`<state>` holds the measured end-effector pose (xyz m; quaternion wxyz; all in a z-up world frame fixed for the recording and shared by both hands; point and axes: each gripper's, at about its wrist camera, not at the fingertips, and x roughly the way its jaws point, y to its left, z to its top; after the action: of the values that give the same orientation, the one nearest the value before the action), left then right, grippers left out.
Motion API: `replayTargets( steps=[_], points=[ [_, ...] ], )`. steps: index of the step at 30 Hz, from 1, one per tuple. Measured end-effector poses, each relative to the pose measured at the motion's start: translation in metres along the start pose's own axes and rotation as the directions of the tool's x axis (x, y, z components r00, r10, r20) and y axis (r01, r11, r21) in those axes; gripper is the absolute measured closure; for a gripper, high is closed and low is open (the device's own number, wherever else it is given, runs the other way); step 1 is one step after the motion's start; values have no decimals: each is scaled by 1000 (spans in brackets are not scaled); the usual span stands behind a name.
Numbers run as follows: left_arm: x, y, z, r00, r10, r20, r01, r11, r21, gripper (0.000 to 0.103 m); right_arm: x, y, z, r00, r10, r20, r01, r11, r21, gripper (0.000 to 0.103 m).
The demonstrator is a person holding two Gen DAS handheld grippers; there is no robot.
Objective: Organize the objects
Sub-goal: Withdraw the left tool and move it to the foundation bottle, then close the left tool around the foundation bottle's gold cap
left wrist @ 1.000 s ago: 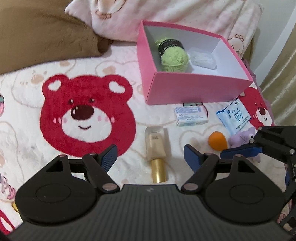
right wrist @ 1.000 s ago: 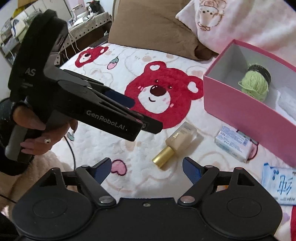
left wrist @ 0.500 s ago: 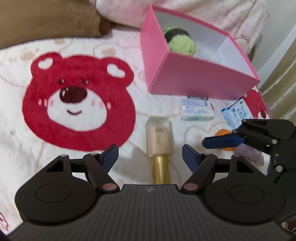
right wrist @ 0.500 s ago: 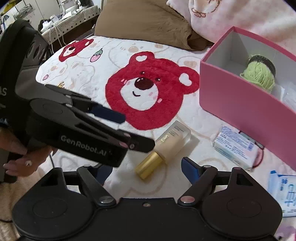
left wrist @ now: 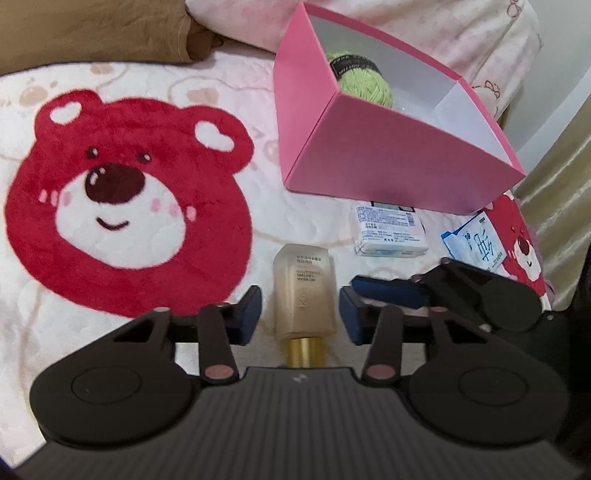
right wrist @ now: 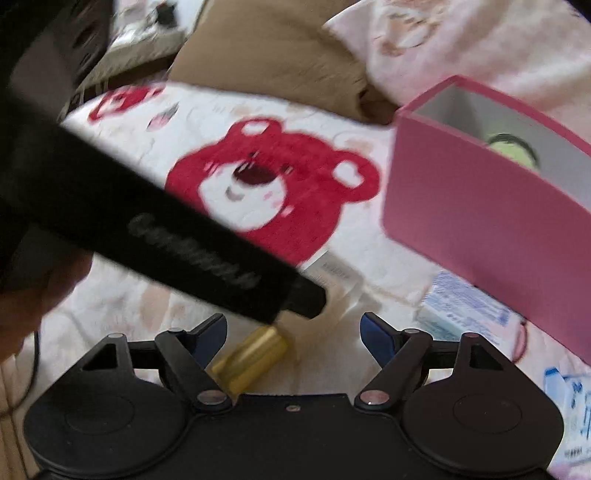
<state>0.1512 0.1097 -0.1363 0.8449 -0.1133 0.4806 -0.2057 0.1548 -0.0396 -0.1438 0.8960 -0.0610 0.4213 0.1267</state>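
Observation:
A beige foundation bottle with a gold cap [left wrist: 303, 295] lies on the bear-print blanket, its body between my left gripper's [left wrist: 300, 309] open blue fingers, not squeezed. In the right wrist view its gold cap [right wrist: 251, 360] lies between my right gripper's [right wrist: 293, 332] open fingers, its body partly hidden by the left gripper's black finger [right wrist: 207, 266]. The right gripper's fingers show in the left wrist view [left wrist: 417, 291]. The pink box [left wrist: 388, 162] holds a green yarn ball [left wrist: 364, 79].
A white-blue soap pack [left wrist: 388, 230] and a blue-white wipes packet [left wrist: 474, 242] lie in front of the box. A brown pillow [left wrist: 92, 29] and a pink pillow [left wrist: 424, 26] lie behind. A red bear face [left wrist: 122, 199] is printed on the blanket.
Both grippers have moved forward and down onto the bottle; it now lies between the left fingers. The right view is motion-blurred.

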Motion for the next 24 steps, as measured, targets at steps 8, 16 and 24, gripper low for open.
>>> replayTargets(
  steps=[8,16,24],
  points=[
    [9,6,0,997,-71,-23,69,994,-85,74,15,-15,0,998,39,-53,-33,993,116,21],
    [17,3,-7,994,-88,-58,82,992,-96,75,12,-20,3,998,23,-67,-11,984,177,55],
    [18,7,-7,993,-97,-66,87,986,-140,67,10,-19,1,997,0,-72,15,978,207,59]
  ],
)
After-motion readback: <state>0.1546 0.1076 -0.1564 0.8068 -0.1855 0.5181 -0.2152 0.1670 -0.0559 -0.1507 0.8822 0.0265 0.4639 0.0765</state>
